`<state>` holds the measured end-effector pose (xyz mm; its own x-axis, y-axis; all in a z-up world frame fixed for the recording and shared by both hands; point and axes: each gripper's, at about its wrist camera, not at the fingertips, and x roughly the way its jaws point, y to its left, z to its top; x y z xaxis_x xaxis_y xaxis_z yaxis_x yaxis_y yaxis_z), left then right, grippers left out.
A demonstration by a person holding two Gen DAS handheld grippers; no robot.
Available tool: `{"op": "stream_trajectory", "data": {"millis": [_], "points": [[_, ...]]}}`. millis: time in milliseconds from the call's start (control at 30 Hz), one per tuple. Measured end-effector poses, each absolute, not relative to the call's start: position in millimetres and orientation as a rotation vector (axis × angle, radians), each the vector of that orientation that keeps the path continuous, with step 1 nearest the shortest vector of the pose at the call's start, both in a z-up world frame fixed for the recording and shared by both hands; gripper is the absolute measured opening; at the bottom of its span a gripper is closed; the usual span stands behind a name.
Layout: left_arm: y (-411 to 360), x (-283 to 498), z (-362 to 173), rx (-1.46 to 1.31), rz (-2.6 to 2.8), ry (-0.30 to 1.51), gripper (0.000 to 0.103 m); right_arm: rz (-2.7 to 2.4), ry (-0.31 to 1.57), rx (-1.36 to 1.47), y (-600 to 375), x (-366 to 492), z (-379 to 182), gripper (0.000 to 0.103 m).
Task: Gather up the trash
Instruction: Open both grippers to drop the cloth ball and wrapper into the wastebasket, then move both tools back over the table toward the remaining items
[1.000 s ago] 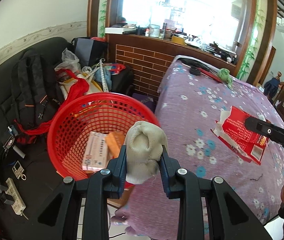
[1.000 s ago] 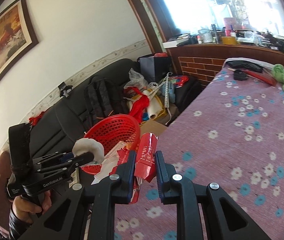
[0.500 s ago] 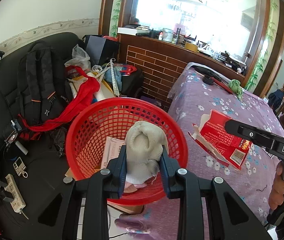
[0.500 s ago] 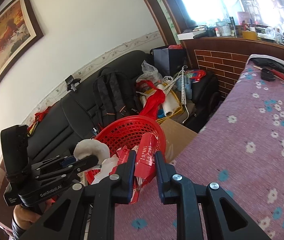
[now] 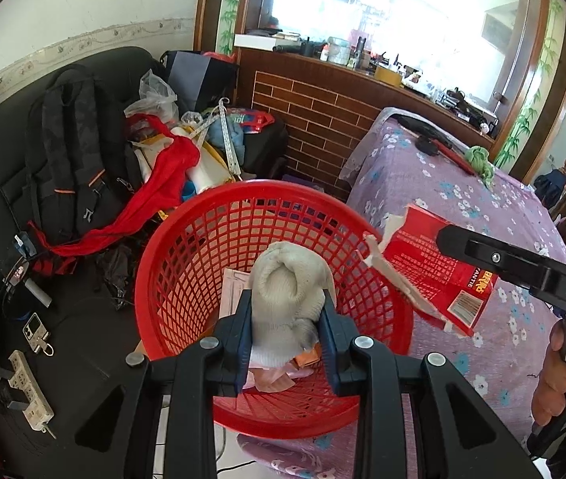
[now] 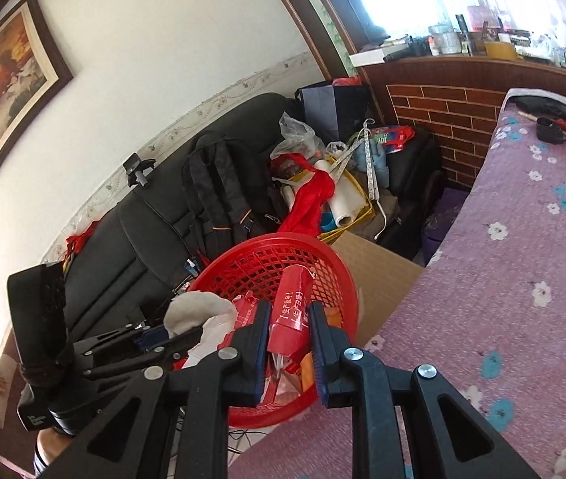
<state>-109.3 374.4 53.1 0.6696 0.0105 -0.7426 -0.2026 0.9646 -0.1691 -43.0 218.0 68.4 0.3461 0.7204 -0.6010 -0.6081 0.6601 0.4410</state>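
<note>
- Basket (image 5: 187, 263): papers (image 5: 231, 293) and scraps inside.
- Left gripper (image 5: 286, 319) clamps a white sock (image 5: 288, 299) above it.
- Right gripper (image 6: 288, 325) clamps a red carton (image 6: 291, 313) over its rim.

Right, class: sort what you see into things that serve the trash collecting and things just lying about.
In the job:
- round red plastic mesh basket
- rolled white cloth wad in left gripper
- torn red paper packet in right gripper

Lying about:
- black backpack
- white power strip
- green cloth

Glossy plastic basket (image 5: 203, 247) – knitted cloth wad (image 5: 288, 299)
</note>
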Motion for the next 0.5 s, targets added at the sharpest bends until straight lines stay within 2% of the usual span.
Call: {"op": "stream_trajectory", "data": {"millis": [133,200,267,333,400,433,467,500], "points": [[376,-106,45,-0.261,0.127,0.849,0.035,0.875,0.891,0.162,226,-37,59,0.023],[378,-106,43,-0.276,0.134,0.854,0.044,0.889,0.909,0.173,228,-34,55,0.023],[379,-107,42,-0.294,0.149,0.852,0.063,0.902,0.921,0.180,230,-32,52,0.025],[378,-110,44,-0.303,0.154,0.841,0.065,0.890,0.926,0.181,229,-32,50,0.025],[376,-113,47,-0.304,0.159,0.836,0.068,0.886,0.924,0.193,224,-32,51,0.031],[375,-114,49,-0.301,0.165,0.834,0.069,0.885,0.920,0.200,221,-32,52,0.045],[374,-115,50,-0.296,0.174,0.832,0.069,0.879,0.915,0.205,218,-33,53,0.071],[373,-118,52,-0.291,0.182,0.828,0.070,0.871,0.902,0.219,213,-33,56,0.076]]}}
